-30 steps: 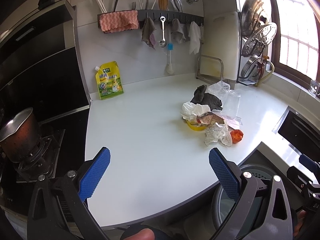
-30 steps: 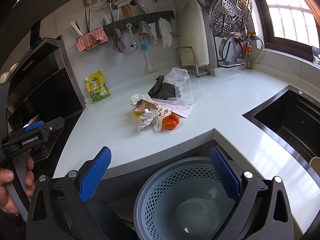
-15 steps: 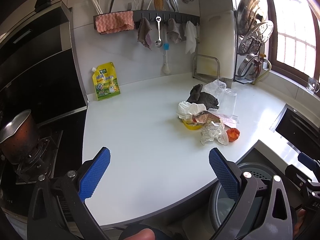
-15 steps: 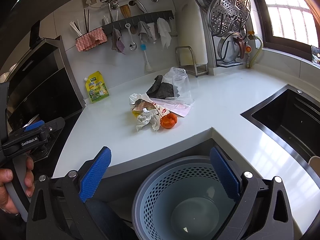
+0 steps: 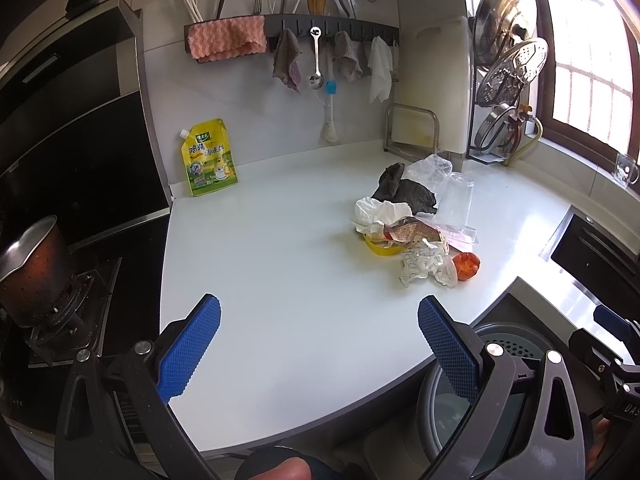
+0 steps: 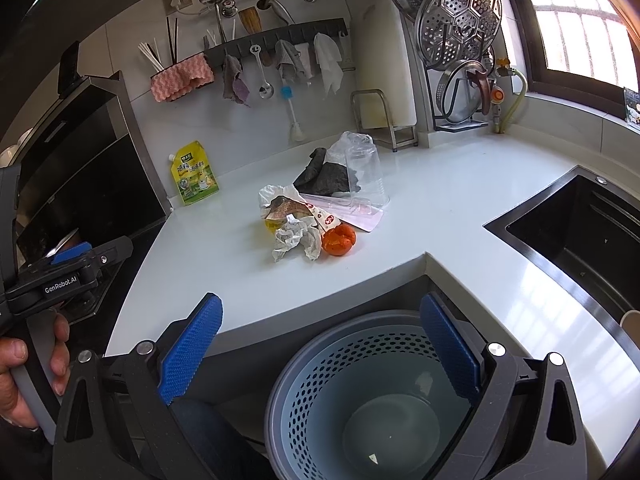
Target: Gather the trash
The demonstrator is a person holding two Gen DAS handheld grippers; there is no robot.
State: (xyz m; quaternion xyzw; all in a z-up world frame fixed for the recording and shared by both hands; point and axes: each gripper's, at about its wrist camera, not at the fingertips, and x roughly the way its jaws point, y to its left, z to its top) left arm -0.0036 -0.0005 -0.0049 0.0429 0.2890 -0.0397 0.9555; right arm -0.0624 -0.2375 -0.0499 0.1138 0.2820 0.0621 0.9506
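A pile of trash lies on the white counter (image 5: 280, 280): crumpled white paper (image 5: 426, 266), an orange peel (image 5: 466, 266), a yellow lid (image 5: 380, 247), a printed wrapper (image 5: 412, 232), a dark rag (image 5: 404, 192) and a clear plastic cup (image 5: 456, 200). In the right wrist view the paper (image 6: 296, 240), peel (image 6: 339, 240) and cup (image 6: 366, 176) show too. A grey perforated trash bin (image 6: 360, 392) stands below the counter edge. My left gripper (image 5: 318, 344) is open and empty over the near counter. My right gripper (image 6: 318, 344) is open and empty above the bin.
A yellow pouch (image 5: 208, 158) leans on the back wall. A stove with a pot (image 5: 28, 264) is at the left. A black sink (image 6: 580, 232) is at the right. A rack with lids (image 6: 460, 32) and a cutting board (image 5: 436, 80) stand at the back.
Both views have shifted slightly, and the trash pile sits a little nearer the centre of the left wrist view. Both grippers stay open and empty.
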